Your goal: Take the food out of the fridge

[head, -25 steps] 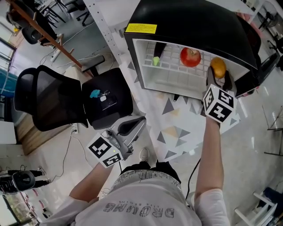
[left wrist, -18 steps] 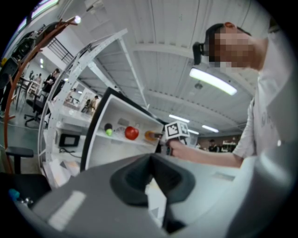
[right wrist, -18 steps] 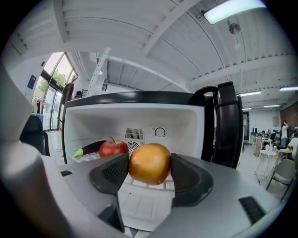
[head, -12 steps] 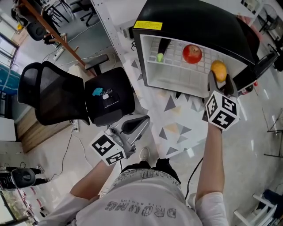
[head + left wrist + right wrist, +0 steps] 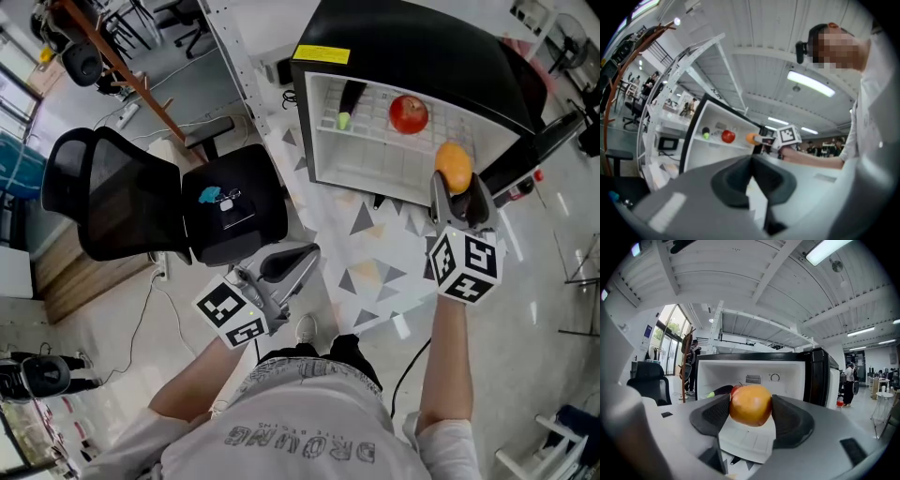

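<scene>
A small black fridge [image 5: 422, 56] stands open with a white inside. On its wire shelf lie a red apple [image 5: 409, 113] and a dark eggplant with a green stem [image 5: 345, 101]. My right gripper [image 5: 457, 187] is shut on an orange fruit [image 5: 454, 169], held just outside the fridge's front edge; in the right gripper view the orange fruit [image 5: 750, 405] fills the gap between the pads. My left gripper [image 5: 286, 265] hangs low by the chair, its jaws closed together with nothing held, and in the left gripper view [image 5: 751, 180] it points toward the fridge.
A black office chair [image 5: 159, 202] stands left of the fridge with a small blue thing [image 5: 204, 197] on its seat. A patterned mat [image 5: 375, 272] lies before the fridge. The fridge door [image 5: 553, 136] hangs open at right. Cables run across the floor at left.
My right gripper has drawn back from the fridge shelf toward me with the orange fruit in it. The left gripper has hardly moved.
</scene>
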